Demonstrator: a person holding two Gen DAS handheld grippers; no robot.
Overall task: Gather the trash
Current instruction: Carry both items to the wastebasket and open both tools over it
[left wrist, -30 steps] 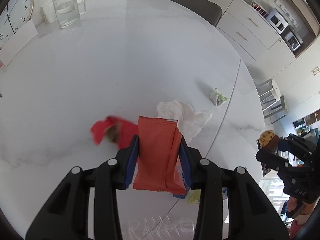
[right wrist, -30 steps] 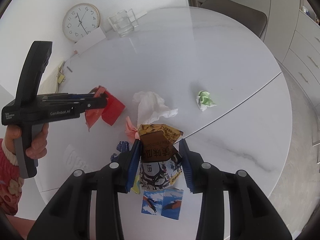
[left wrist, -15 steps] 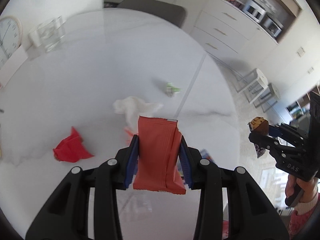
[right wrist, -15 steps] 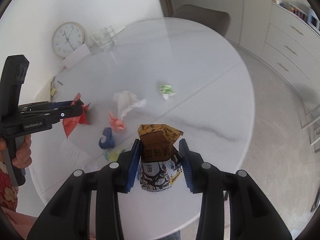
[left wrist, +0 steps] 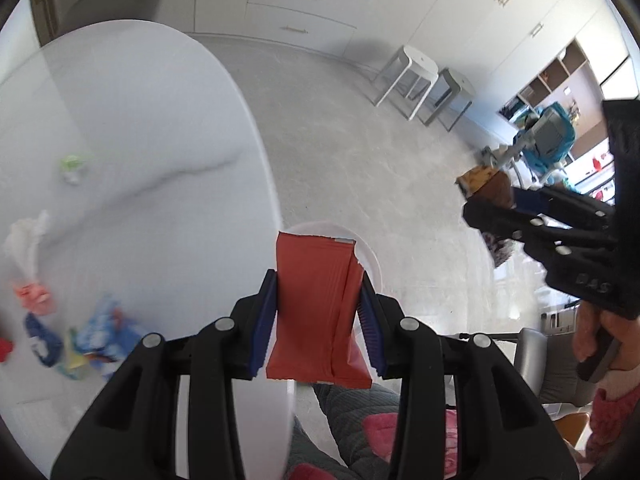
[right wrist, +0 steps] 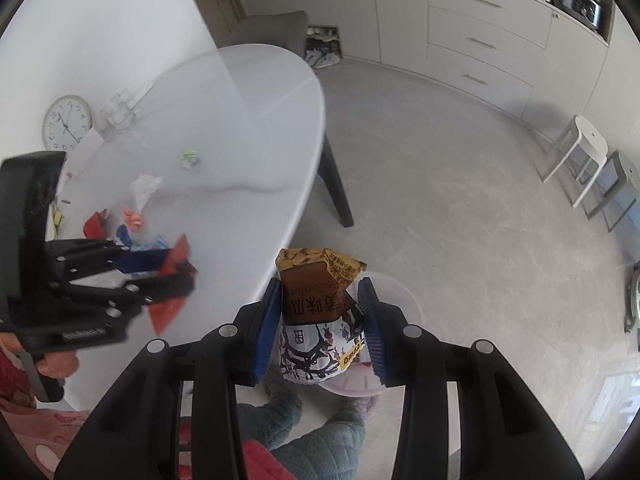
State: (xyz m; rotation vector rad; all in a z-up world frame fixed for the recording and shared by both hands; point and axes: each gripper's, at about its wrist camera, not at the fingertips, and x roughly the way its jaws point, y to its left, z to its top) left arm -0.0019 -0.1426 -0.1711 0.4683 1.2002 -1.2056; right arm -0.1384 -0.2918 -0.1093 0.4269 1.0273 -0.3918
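The red wrapper point(left wrist: 320, 312) stands upright between the blue pads of the left gripper point(left wrist: 320, 320), the jaws partly closed and pressing on its two sides; its torn top edge rises above the fingertips. It hangs just past the table's near edge, over a pale round bin point(left wrist: 370, 256) that stands on the floor beside the table. Only an arc of the bin's rim shows behind the wrapper in the left wrist view, and what lies inside the bin cannot be made out.

The brown and yellow snack bag point(right wrist: 318, 312) is clamped in the right gripper point(right wrist: 320, 320) in the same way, jaws partly closed on its crumpled sides, printed face toward the camera. It also hangs off the table, above the bin's rim point(right wrist: 412, 300), which curves out to the right of the pads.

More trash lies on the white table point(right wrist: 256, 120): a green and white ball of paper point(right wrist: 189, 158) toward the middle, a white tissue point(right wrist: 145, 188) nearer the left edge, and a pink scrap point(right wrist: 134, 218), blue pieces point(left wrist: 100, 332) and a red piece point(right wrist: 96, 224) clustered near the near-left edge.

A clock point(right wrist: 66, 122) leans at the far left edge beside a glass point(right wrist: 118, 112). Two stools point(right wrist: 588, 160) stand on the floor, well apart from the table.
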